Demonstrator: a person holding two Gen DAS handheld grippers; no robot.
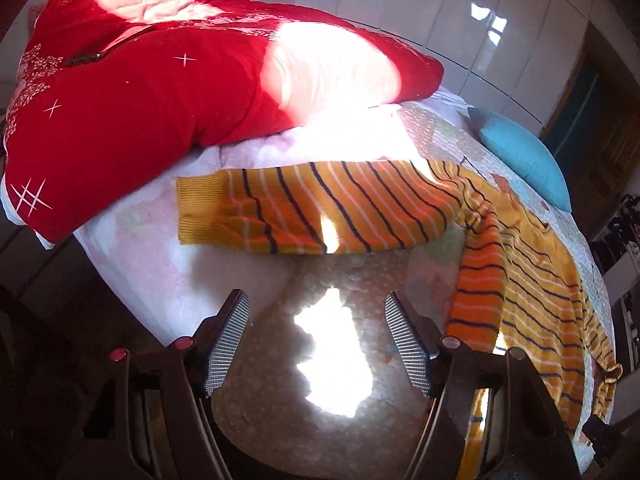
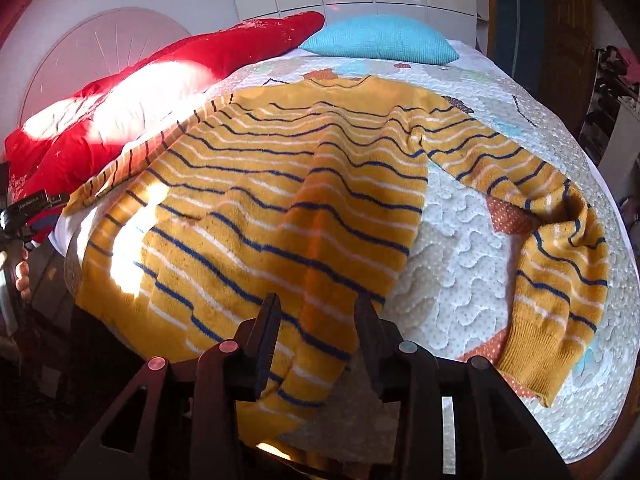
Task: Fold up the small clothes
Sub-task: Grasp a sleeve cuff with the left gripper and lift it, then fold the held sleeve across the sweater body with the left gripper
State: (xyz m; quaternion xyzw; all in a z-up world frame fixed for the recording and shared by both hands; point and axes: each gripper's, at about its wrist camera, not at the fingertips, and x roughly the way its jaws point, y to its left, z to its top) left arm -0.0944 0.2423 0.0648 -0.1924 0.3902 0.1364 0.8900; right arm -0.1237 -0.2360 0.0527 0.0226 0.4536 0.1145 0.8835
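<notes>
- The striped sweater lies spread over the bed, hem hanging at the near edge and collar toward the far end. A ridge of cloth runs up from the hem into my right gripper
- The hem sits between that gripper's jaws, but I cannot tell whether the pads bite or only straddle it. If the hold is slack, the hem could slip out when I lift, and with this much cloth already over the near edge the body may slide off the bed
- If I pull on that ridge, it could drag the whole body askew – a fold would then set in crooked
- The left sleeve lies stretched flat toward the bed's left side, its cuff near the red quilt; folding it in carelessly could leave it twisted at the shoulder, where it already bunches
- The right sleeve is crumpled and kinked near the right edge; folded as it lies, the kink would make a lump
- My left gripper is released with nothing between the jaws, over bare bedspread near the near edge. If it comes down short of the knit, it may pinch the quilted cover instead
- Glare patches – one on the sleeve – could hide edges from me
- The blue cushion at the far end seems safely clear
</notes>
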